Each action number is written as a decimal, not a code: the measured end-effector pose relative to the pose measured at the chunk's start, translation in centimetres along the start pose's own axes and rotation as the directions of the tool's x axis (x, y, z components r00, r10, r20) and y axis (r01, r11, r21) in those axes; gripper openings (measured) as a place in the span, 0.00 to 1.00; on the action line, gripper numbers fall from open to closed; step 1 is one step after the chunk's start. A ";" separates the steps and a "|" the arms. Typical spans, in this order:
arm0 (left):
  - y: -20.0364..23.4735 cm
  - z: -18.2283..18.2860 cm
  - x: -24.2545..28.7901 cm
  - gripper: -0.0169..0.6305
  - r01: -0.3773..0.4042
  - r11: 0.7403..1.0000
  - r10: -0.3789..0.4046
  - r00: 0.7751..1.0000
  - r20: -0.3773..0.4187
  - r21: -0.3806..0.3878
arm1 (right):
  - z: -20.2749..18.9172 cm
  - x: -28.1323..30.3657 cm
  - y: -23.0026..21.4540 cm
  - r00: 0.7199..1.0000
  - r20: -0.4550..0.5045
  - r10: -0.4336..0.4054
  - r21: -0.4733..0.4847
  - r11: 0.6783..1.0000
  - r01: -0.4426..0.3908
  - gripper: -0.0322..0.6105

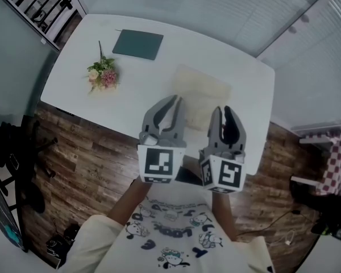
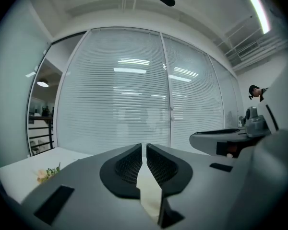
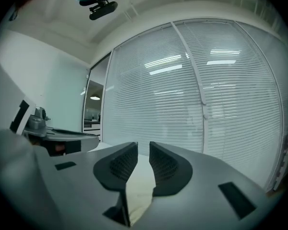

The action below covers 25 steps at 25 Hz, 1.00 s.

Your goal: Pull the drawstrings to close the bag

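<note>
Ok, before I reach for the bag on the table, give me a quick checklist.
1. Bag lying flat on the table: ok.
2. Drawstrings located: cannot tell, too small in the head view.
3. Left gripper empty: ok, jaws a slit apart.
4. Right gripper empty: ok, narrow gap.
5. Jaws wide enough to take a string: probably not ok.
6. Flowers clear of bag: ok.

The table point(image 1: 148, 78) lies bare around the bag point(image 1: 200, 92); flowers point(image 1: 102, 75) stand at its nine o'clock, a pad point(image 1: 138, 44) at ten.
</note>
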<state>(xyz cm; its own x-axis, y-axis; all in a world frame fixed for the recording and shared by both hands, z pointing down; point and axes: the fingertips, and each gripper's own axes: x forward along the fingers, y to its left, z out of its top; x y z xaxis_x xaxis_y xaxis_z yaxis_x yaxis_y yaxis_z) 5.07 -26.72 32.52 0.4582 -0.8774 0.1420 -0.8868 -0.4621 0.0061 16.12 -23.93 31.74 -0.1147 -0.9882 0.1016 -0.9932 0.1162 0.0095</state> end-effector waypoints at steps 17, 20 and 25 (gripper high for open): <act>0.7 0.8 0.6 0.13 -0.009 1.000 0.009 1.000 0.029 0.002 | 0.3 0.8 0.0 1.000 0.024 -0.015 -0.003 1.000 0.015 0.17; 0.8 0.7 0.7 0.13 -0.005 1.000 0.005 1.000 0.028 0.010 | 0.3 1.0 -0.3 0.999 0.021 -0.029 0.004 1.000 0.029 0.16; 1.1 0.8 0.8 0.13 -0.012 1.000 0.011 1.000 0.023 0.019 | 0.0 1.2 -0.8 0.999 0.004 -0.038 0.007 0.999 0.038 0.16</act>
<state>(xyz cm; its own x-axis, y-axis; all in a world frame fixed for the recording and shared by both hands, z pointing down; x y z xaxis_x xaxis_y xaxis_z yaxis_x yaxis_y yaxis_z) 4.55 -28.01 31.85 0.4496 -0.8852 0.1191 -0.8907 -0.4543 -0.0141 16.75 -25.22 31.81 -0.0764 -0.9923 0.0974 -0.9970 0.0775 0.0069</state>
